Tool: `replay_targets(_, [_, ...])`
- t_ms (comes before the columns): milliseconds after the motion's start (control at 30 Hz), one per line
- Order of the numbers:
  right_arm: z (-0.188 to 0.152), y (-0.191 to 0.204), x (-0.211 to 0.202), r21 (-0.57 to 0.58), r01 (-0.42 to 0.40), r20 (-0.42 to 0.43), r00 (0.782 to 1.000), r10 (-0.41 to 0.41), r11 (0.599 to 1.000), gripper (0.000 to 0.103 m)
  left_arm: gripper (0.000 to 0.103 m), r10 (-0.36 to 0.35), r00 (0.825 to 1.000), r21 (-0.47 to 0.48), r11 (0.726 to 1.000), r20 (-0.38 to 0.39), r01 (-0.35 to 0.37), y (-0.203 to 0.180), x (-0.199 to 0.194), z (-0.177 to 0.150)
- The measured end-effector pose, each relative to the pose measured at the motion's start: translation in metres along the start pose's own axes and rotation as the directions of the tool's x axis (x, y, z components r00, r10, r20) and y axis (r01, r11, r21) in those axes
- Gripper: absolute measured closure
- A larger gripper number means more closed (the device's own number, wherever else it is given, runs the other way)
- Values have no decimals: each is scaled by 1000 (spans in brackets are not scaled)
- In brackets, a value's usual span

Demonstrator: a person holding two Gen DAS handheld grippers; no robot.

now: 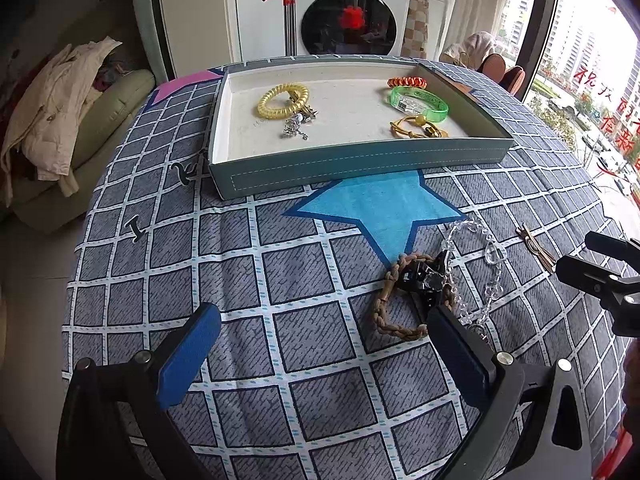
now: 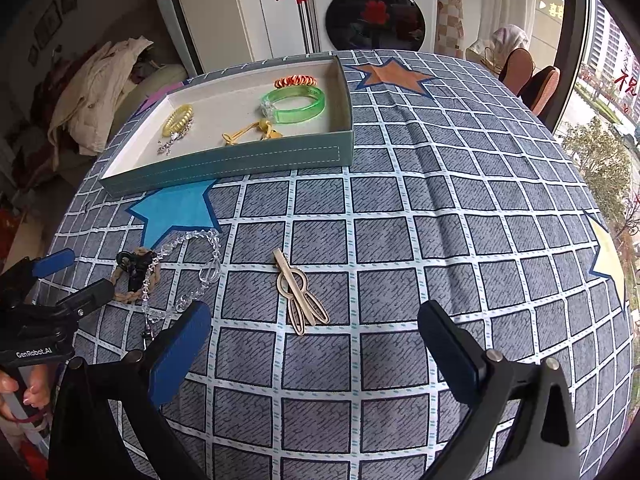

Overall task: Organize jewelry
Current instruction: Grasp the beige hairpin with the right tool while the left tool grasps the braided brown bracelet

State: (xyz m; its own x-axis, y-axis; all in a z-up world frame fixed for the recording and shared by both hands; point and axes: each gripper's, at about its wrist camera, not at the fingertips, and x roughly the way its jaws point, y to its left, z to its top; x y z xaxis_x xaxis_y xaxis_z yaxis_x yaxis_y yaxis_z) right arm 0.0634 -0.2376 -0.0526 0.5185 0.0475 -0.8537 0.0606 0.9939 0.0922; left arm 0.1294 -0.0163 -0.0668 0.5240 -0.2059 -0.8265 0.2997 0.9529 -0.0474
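Observation:
A grey-green tray (image 1: 360, 168) (image 2: 224, 164) holds a yellow coil band (image 1: 283, 100), a silver charm (image 1: 294, 128), an orange coil band (image 1: 406, 81), a green bangle (image 1: 419, 102) (image 2: 294, 104) and a yellow cord (image 1: 416, 127). On the cloth lie a brown braided bracelet (image 1: 394, 316) (image 2: 120, 276), a black clip (image 1: 420, 280) (image 2: 138, 268), a clear bead bracelet (image 1: 480, 252) (image 2: 200, 248) and a beige hair clip (image 2: 298, 292) (image 1: 536, 246). My left gripper (image 1: 320, 340) (image 2: 76, 276) is open, just before the braided bracelet. My right gripper (image 2: 314, 336) (image 1: 588, 256) is open, just before the beige clip.
The table wears a grey checked cloth (image 2: 440, 220) with star patches. Behind it stand a washing machine (image 1: 352, 8), white cabinets and a sofa with clothes (image 1: 60, 120). Chairs (image 2: 528, 76) and a window are at the right.

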Motion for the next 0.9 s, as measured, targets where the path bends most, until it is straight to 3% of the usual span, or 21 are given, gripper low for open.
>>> replay_targets(133, [2,3,4,-16,13,-5,1000,-13,1000,10,0,-9,1000,-11,1000,-13,9,0,3,2])
replay_targets(300, [5,7,15,-33,20,-32,999,-21,999,28,0,-3,999,4,1000,-34,3,-2,10,1])
replay_targets(500, [9,13,23,-71,45,-34,998,-48,996,34,3,10,999,43,999,-41,-8,-11,12,2])
replay_targets(667, [10,21,27,-115,61,-25,998,-64,991,37,19,-4,999,95,995,-35,8,-22,8,3])
replay_targets(800, [10,24,26,-128,49,-28,998,-53,991,46,37,-37,999,132,990,-37,41,-29,6,3])
replay_targets(867, [10,26,25,-134,41,-30,999,-45,990,53,63,-54,998,158,986,-37,59,-35,3,2])
replay_targets(900, [10,27,25,-137,38,-30,999,-43,990,59,70,-59,998,172,983,-38,64,-38,3,2])
